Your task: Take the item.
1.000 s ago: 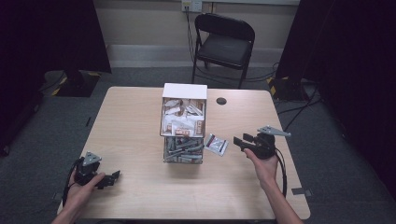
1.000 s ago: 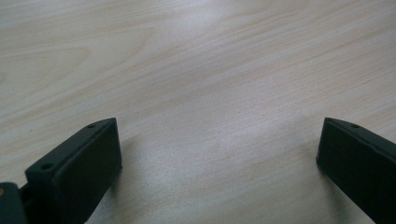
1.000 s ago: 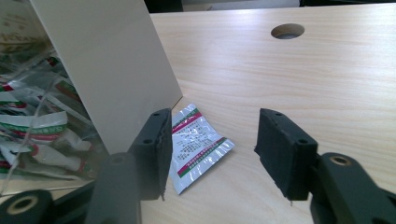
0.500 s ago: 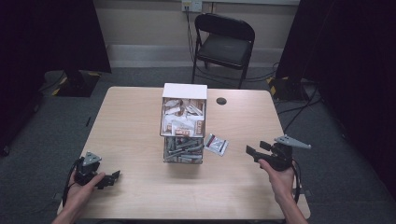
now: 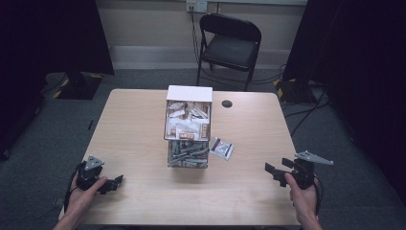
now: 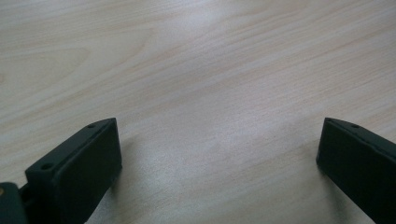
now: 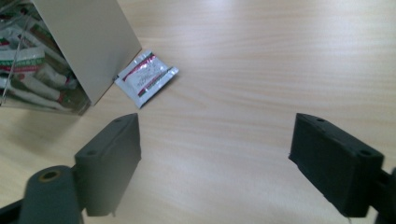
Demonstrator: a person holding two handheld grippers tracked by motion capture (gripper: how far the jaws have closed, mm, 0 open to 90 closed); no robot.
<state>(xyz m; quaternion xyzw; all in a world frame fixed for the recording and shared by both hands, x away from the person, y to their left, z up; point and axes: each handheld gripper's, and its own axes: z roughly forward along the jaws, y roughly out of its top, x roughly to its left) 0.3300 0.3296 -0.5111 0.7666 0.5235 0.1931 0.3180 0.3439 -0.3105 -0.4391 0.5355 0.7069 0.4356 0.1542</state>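
Jaws, left gripper (image 6: pixel 219 154): spread wide, nothing between them, bare wooden table (image 6: pixel 210 70) beneath; in the high view this gripper (image 5: pixel 116 181) sits at the lower left of the frame, held in the left hand (image 5: pixel 84 194).

Jaws, right gripper (image 7: pixel 215 158): spread wide, nothing between them; in the high view it (image 5: pixel 273 170) sits at the lower right, held in the right hand (image 5: pixel 302 199).

Clear box (image 5: pixel 188 127): centre of the high view, white back wall, upper tier of pale packets, lower tier of greenish ones.

Loose sachet (image 5: pixel 222 148): flat on the table, just right of the box; upper left in the right gripper view (image 7: pixel 147 77), touching the box's corner (image 7: pixel 88 42).

Folding chair (image 5: pixel 230 43): top centre, beyond the table.
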